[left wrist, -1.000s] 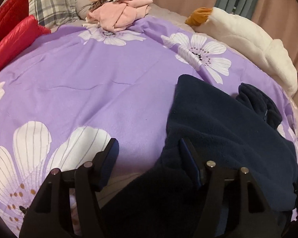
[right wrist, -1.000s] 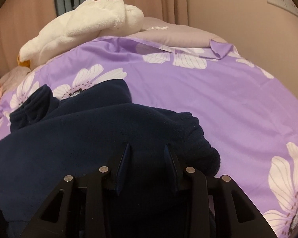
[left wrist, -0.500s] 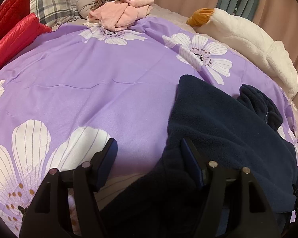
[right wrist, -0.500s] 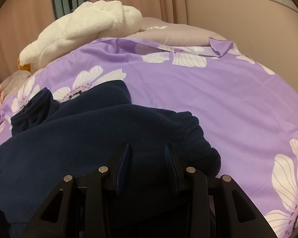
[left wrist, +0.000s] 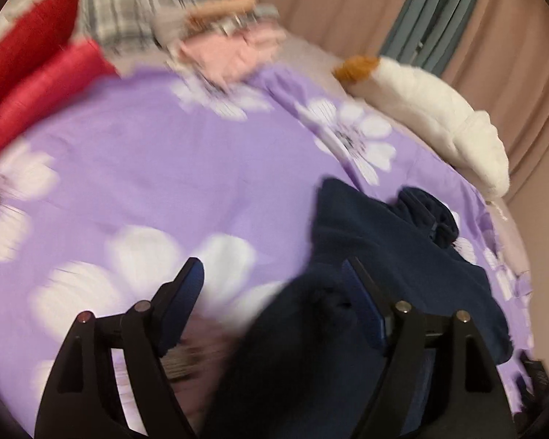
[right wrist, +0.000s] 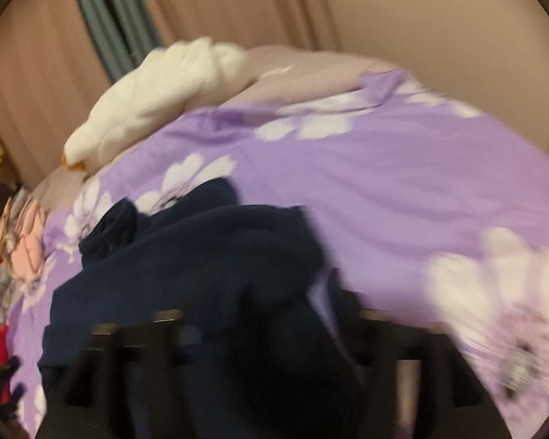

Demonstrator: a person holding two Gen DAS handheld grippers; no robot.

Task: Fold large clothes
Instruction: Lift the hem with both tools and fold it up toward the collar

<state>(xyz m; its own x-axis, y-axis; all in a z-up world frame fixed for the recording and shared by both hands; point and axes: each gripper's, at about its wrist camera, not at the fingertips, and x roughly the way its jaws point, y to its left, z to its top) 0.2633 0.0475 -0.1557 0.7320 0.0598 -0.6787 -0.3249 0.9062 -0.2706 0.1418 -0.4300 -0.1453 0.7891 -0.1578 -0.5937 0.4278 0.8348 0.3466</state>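
Left tool (left wrist: 274, 285) is spread wide over the navy fleece (left wrist: 402, 256) on the purple bedspread (left wrist: 164, 168); right tool (right wrist: 260, 329) is blurred, state unclear.

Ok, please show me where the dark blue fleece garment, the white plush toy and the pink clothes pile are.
dark blue fleece garment (left wrist: 391, 241): left wrist view, flat middle of the fabric.
white plush toy (left wrist: 432, 109): left wrist view, its white body.
pink clothes pile (left wrist: 230, 51): left wrist view, pink top garment.
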